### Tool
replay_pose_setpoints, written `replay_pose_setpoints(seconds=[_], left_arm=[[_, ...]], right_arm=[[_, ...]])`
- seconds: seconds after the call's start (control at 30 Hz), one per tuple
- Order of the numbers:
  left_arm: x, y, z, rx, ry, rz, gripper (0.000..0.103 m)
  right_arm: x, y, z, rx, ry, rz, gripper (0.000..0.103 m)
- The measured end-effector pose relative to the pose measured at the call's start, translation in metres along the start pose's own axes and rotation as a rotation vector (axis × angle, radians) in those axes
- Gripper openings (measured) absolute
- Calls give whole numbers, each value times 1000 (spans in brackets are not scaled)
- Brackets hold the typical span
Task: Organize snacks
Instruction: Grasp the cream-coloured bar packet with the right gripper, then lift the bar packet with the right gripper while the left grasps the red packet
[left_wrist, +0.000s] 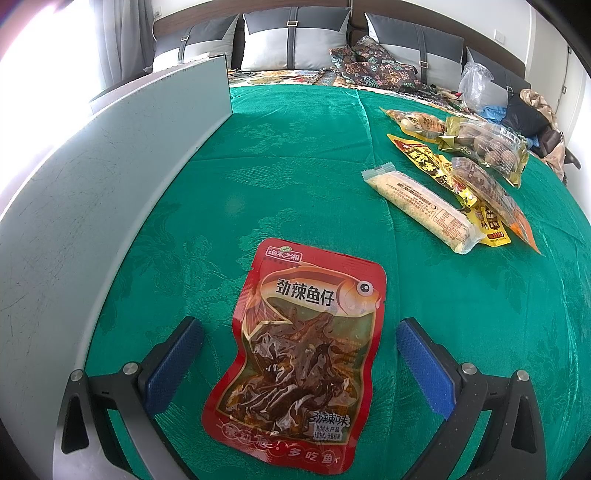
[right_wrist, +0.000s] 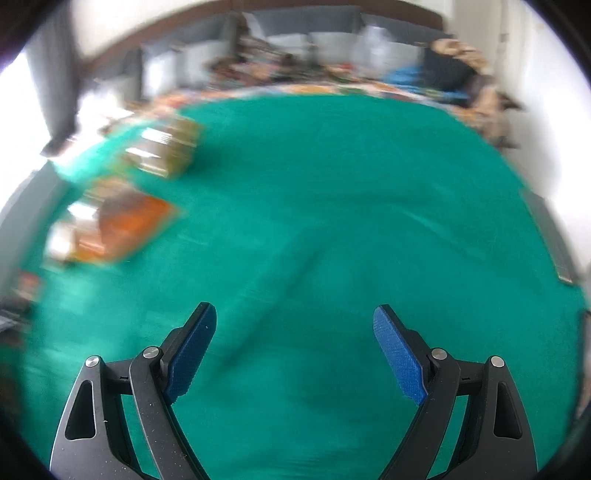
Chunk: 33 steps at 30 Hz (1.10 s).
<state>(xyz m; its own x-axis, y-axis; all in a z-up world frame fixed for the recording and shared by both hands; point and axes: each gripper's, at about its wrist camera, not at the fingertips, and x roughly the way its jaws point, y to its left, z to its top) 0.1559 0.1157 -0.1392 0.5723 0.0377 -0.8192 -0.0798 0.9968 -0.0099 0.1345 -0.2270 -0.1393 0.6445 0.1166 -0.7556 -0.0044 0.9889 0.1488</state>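
Left wrist view: left gripper (left_wrist: 299, 332) spread wide, blue pads (left_wrist: 173, 365) standing either side of the red fish-snack pouch (left_wrist: 299, 354), clear of both edges, holding nothing. Pouch lying flat and face up on the green cloth (left_wrist: 295, 155), label readable, long axis running roughly along the fingers; looks lined up for a straddling pinch across its narrow waist, which would explain the wide opening. Just left of it, a pale grey board (left_wrist: 110, 166) standing on edge like a wall, possibly one side of a box meant to take the snacks, though its inside stays hidden. Farther off to the right, well apart from the pouch, a loose heap of other packets: a long pale bar (left_wrist: 421, 206), a yellow packet (left_wrist: 428, 162) beneath it, and clear bags of brown nuts (left_wrist: 484, 147) overlapping one another. Heaped as if unsorted, so most of the task probably remains.

Right wrist view: heavily smeared by motion. Right gripper (right_wrist: 295, 339) likewise wide open and empty, over bare cloth. Blurred orange and gold shapes (right_wrist: 122, 221) at upper left, presumably the same heap, too smeared to name. Likely kept clear so the left can work alone.

Thin foil pouch on soft cloth: may slide or buckle under a pinch.
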Motion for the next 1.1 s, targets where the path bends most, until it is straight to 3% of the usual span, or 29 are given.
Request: replay_pose_setpoints(seconds=[0.17,0.27,0.43,0.63,0.83,0.93,1.1], left_arm=[[0,0,0,0,0,1,103],[0,0,0,0,0,1,103],[0,0,0,-1,-1,0,103],[0,0,0,-1,-1,1,103],[1,0,0,-1,-1,1,103],[1,0,0,-1,-1,0,103],[1,0,0,-1,-1,1,103]], right_arm=[[7,117,37,-173,81,429,89],[34,176,48,-290,167,495,87],[83,227,54,-400,263,461,87],[105,237,50,-439,319,383,82],[99,251,42,-537,305,252,59],[93,258,36,-584,295,227,36],[81,260,27,-613,285,214,32]])
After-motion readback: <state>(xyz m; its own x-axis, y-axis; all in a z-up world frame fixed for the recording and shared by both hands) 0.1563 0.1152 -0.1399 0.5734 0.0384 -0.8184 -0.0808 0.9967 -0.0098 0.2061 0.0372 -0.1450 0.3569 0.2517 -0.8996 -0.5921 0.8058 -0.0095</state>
